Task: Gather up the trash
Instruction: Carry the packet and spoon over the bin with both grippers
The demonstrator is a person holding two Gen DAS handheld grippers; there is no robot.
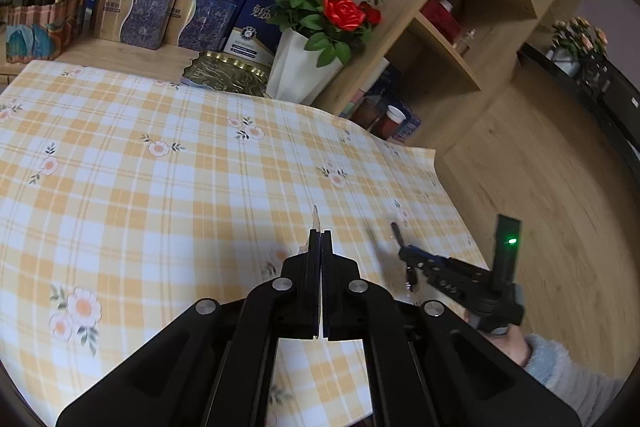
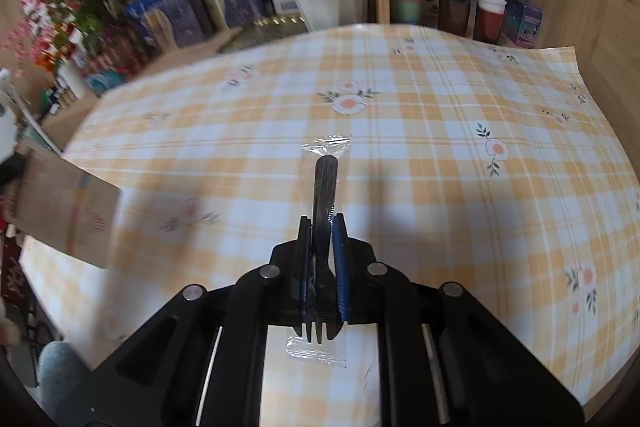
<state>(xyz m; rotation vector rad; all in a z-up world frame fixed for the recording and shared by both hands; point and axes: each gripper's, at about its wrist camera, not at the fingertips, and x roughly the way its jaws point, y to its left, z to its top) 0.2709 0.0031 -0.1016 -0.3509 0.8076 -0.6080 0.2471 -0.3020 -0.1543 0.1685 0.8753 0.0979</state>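
So my right gripper is clamped on a black plastic fork sealed in a clear plastic wrapper, handle poking forward past the fingertips, tines back toward the camera. It's held up above the tabletop with the yellow-and-white plaid floral cloth. My left gripper is pinched right down on something thin and flat; from its own camera I only see a pale edge sticking out between the fingers. In the right view a brown cardboard-looking sheet with printed stripes hangs at the left edge, blurry, can't say for sure it's the same piece. At the back there's a white pot of red roses next to a gold embossed tin and some blue and gold boxes
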